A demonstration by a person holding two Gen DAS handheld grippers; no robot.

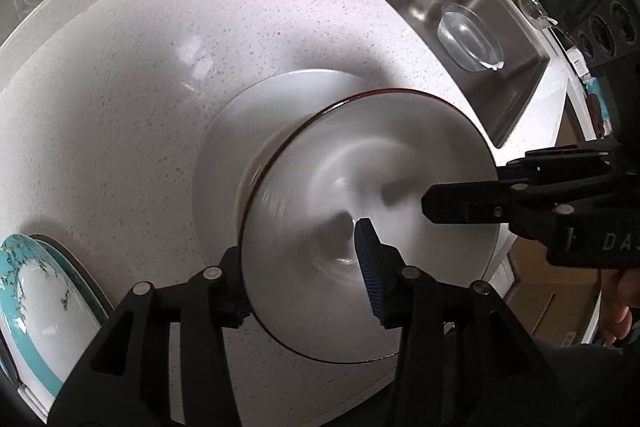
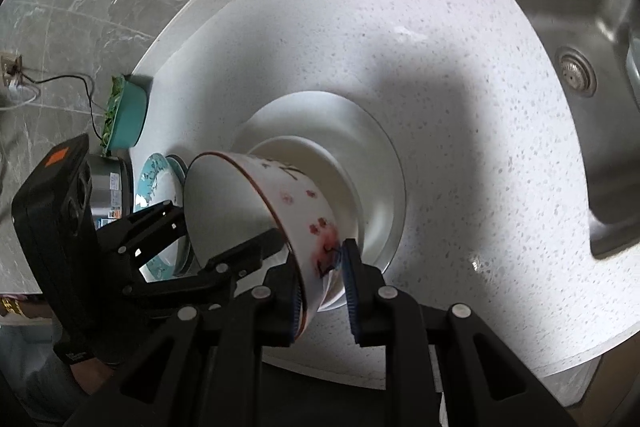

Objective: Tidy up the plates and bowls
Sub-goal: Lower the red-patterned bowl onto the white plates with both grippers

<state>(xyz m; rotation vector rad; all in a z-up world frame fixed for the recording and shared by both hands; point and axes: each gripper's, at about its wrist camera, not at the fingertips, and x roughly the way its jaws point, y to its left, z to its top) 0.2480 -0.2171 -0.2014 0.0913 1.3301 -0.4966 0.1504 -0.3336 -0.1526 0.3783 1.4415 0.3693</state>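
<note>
- Right tool (image 2: 324,287) clamps the flowered bowl's (image 2: 296,211) rim, tilted over white plate (image 2: 380,163).
- Left tool (image 1: 304,275) straddles the rim, fingers apparently apart; blurred.

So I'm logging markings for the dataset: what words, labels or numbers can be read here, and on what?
"DA", cut off at the picture's edge: on the right gripper body.
Dark brush characters on the flowered bowl: too blurred to read.
Label on the steel pot: too small to read.
Orange diamond on the left gripper housing: no text.
</note>
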